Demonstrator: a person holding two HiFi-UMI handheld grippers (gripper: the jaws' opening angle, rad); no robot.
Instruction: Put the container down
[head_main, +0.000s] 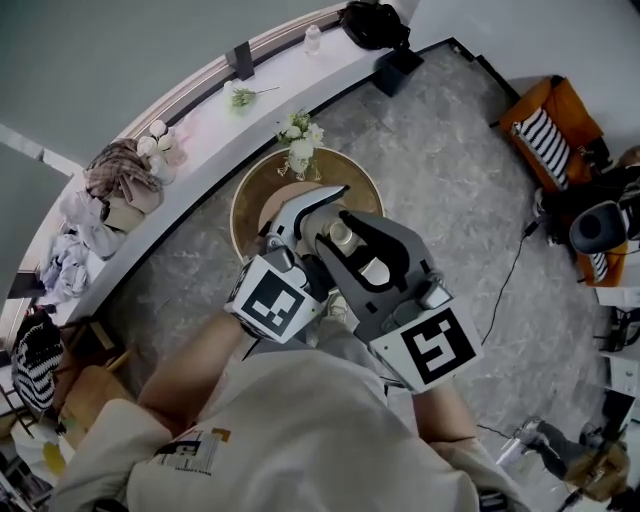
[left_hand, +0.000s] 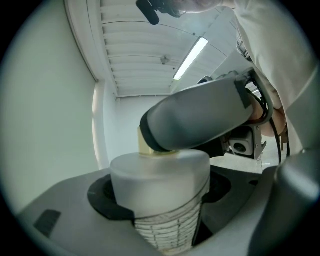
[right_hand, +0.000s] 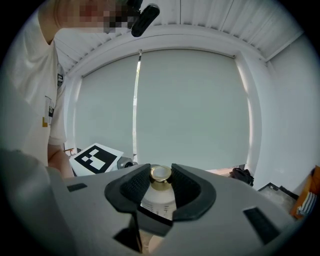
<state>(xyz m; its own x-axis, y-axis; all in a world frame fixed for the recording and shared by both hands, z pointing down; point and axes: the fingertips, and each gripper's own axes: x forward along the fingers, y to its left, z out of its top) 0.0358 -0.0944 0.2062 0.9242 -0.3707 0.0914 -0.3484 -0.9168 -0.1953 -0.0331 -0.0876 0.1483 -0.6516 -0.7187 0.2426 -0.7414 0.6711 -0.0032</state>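
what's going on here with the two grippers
A person holds one frosted white container with both grippers. The left gripper clamps its body, and the right gripper is closed on its gold neck. In the head view they are over a round table, and the container has not been released.

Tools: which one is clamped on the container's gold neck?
The right tool, its pads on either side of the gold neck. The left tool instead grips the wide frosted body of the container.
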